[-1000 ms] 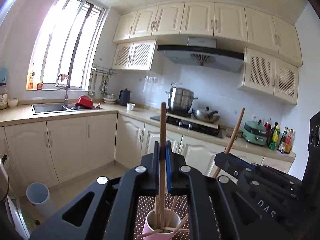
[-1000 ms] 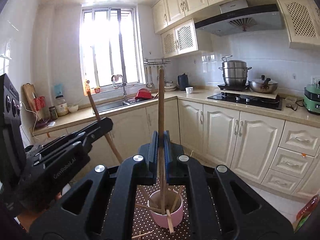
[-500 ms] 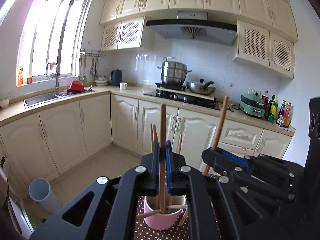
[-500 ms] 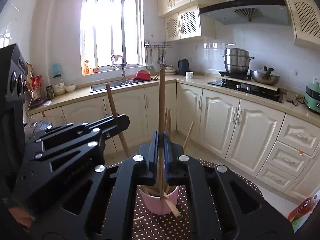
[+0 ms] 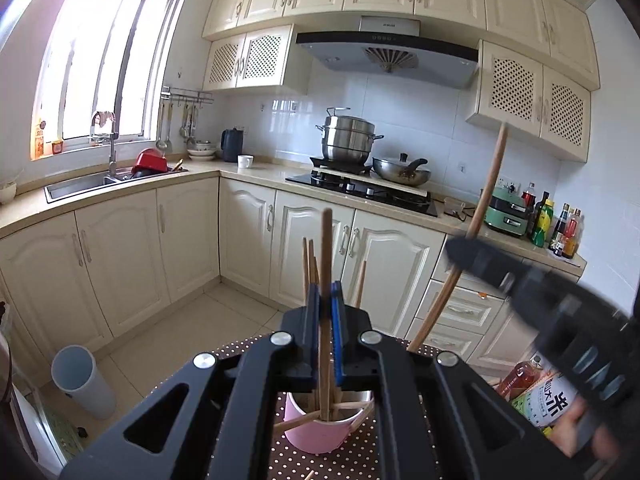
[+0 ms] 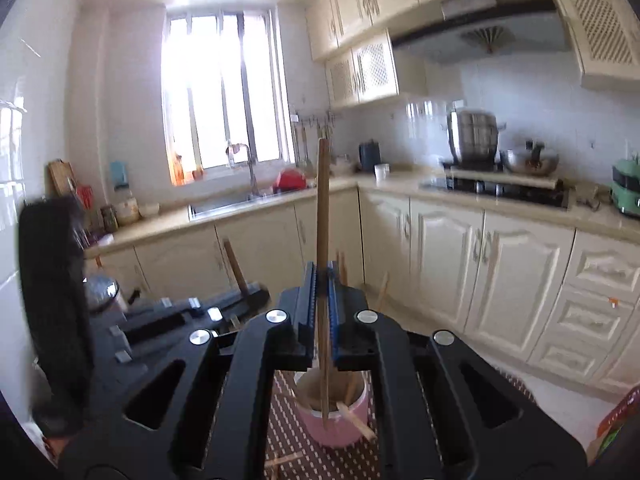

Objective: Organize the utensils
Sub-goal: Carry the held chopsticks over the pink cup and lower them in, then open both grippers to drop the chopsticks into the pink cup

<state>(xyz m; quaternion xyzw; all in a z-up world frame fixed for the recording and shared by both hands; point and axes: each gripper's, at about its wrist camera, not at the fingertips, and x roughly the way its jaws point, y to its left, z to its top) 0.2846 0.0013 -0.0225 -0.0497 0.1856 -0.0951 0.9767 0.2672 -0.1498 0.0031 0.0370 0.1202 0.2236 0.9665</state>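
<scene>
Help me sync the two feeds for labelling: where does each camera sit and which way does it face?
Left wrist: rides the left tool, looks along a gripped chopstick past the pink cup toward the stove; the right tool shows.
Right wrist: rides the right tool, faces the window; the left tool shows.
Shared: cup, stove, sink.

pink cup (image 5: 320, 432) mouth crowded with leaning chopsticks (image 5: 310, 260), right claw (image 5: 472, 254) close alongside, open air above
</scene>
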